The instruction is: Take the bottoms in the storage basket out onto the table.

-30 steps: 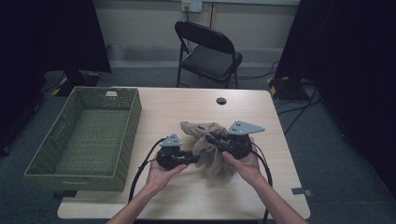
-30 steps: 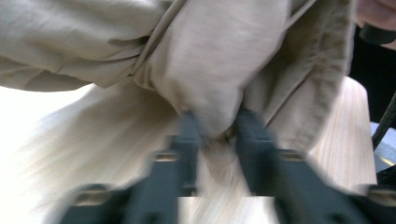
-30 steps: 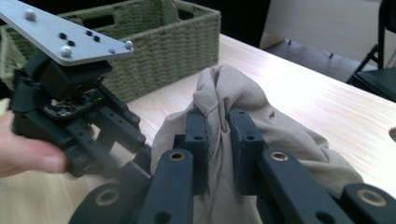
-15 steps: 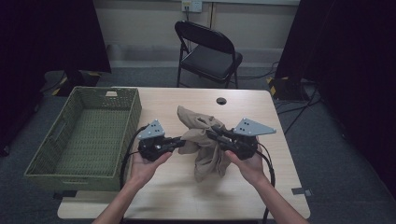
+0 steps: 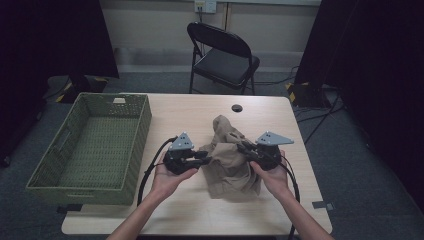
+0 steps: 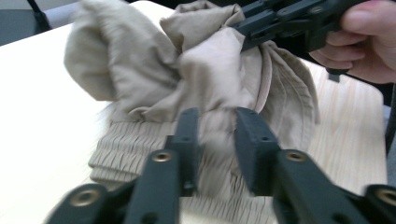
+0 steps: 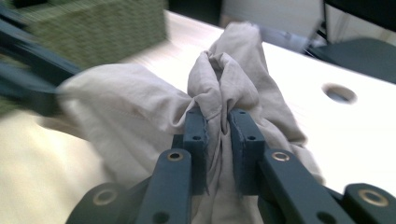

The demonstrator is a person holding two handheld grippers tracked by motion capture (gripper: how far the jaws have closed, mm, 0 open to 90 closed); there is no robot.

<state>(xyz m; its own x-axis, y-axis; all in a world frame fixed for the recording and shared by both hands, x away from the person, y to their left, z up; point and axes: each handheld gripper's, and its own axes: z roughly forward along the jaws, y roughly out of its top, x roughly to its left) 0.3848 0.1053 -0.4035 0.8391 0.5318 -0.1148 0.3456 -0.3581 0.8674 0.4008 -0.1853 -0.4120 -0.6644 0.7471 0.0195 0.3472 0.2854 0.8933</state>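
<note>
From the high view I count two grippers, one garment, one basket and one chair. My left gripper [image 5: 204, 159] sits at the left edge of a crumpled beige garment [image 5: 227, 162], my right gripper [image 5: 243, 148] at its right edge, each carrying one grey three-cornered plate. The garment lies on the wooden table [image 5: 200, 112] right of centre, bunched between the two tools, with one peak of cloth standing up toward the far side. One green woven basket [image 5: 90, 145] sits on the left part of the table, well apart from the cloth. One round cable hole [image 5: 236, 108] shows in the tabletop near its far edge, and one black folding chair [image 5: 222, 55] stands beyond the table.

In the left gripper view, the left gripper's [image 6: 217, 140] two black jaws stand a little apart with a fold of the garment [image 6: 205, 79] between them; they have just been opening, and the blur keeps me from telling whether the pads press the cloth. A ribbed waistband runs along the near edge of the fabric (it looks like trousers or shorts). Farther off, the other gripper bites the cloth, one hand [image 6: 362, 39] wrapped around it.

In the right gripper view, the right gripper's [image 7: 218, 135] two jaws are pressed onto a gathered ridge of the garment [image 7: 140, 121], pinching it. The basket [image 7: 102, 28] is a green blur at far left, the cable hole [image 7: 339, 93] at right.
</note>
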